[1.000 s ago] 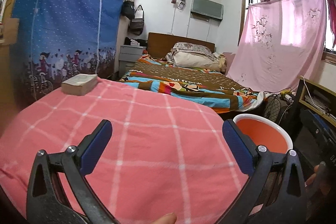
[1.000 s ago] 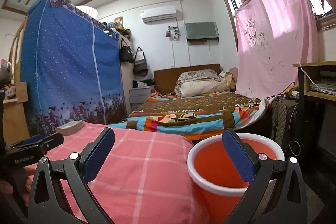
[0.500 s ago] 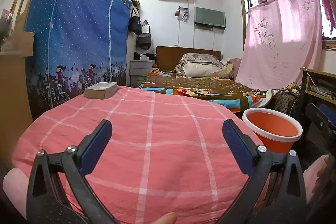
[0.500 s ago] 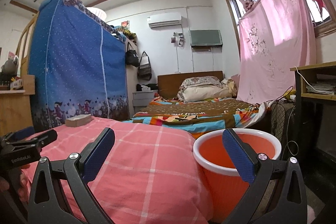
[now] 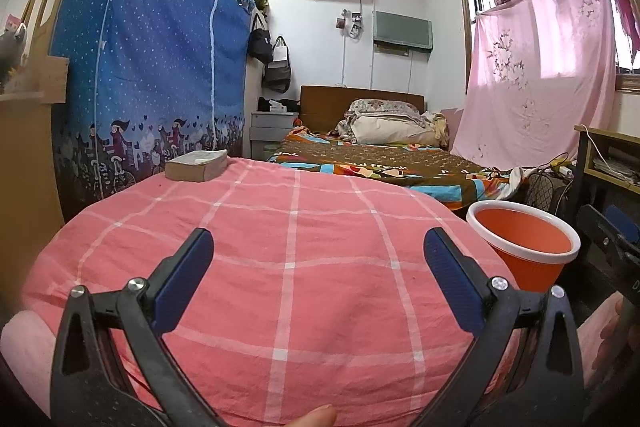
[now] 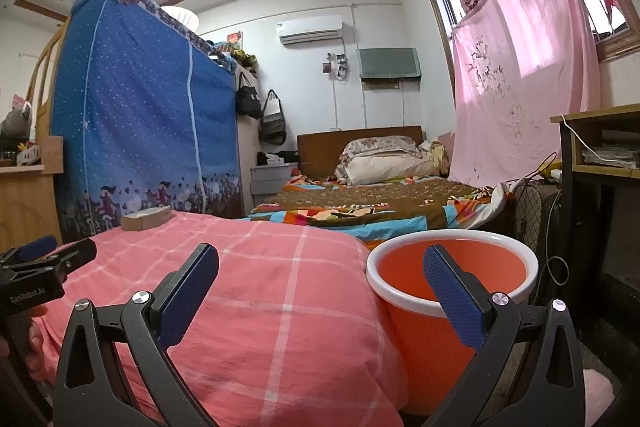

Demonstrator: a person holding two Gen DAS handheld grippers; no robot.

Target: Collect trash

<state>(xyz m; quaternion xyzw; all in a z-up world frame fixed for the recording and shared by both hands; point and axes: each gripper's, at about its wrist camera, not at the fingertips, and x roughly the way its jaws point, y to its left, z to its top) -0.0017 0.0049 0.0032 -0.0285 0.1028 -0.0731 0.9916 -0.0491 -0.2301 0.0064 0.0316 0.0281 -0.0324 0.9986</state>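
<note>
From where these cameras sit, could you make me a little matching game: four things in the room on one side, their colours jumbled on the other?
Things:
1. bucket
2. checked blanket
3. wardrobe cover
4. hanging sheet by the window

Colours:
A. blue with white dots
B. pale pink with a flower print
C. orange with a white rim
D. salmon pink with white lines

Pairs: 1-C, 2-D, 3-A, 4-B. The bucket stands beside the blanket's right edge.
</note>
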